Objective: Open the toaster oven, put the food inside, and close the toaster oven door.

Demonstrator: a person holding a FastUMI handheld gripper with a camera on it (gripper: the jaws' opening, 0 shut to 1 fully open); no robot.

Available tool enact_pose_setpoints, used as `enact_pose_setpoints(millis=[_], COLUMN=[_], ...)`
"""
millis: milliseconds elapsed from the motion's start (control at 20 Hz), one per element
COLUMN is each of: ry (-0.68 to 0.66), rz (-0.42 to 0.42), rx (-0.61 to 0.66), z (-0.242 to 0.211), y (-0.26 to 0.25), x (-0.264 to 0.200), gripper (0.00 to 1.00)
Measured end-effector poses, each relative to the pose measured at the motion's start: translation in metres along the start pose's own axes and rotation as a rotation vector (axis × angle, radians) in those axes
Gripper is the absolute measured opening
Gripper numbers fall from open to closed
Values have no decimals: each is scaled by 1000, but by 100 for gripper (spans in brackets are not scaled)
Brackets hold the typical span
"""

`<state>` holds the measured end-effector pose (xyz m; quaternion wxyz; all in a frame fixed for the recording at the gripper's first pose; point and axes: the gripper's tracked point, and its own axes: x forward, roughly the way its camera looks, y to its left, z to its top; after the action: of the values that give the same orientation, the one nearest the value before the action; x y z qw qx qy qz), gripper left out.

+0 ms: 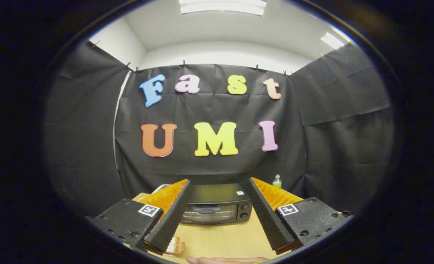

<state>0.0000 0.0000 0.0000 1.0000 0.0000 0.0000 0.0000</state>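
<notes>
A black toaster oven stands on the wooden table beyond my fingers, framed in the gap between them. Its glass door is closed, with the handle along the top of the door and two knobs on its right side. My gripper is open, fingers spread wide with nothing between them, held well back from the oven. A small pale piece of food lies on the table just under my left finger, partly hidden by it.
A small bottle with a green cap stands behind the oven to the right. A white object peeks out behind my left finger, left of the oven. A person's hand rests at the table's near edge.
</notes>
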Motion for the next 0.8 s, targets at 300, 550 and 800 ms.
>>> enact_pose_setpoints(millis=[300,550,800], ry=[-2,11,0], rz=[-10,-3,-5], rx=[-20,-61,-79], z=[1,-3,5], y=[-1,1,6], x=[6,9,25], gripper=[100,100,100])
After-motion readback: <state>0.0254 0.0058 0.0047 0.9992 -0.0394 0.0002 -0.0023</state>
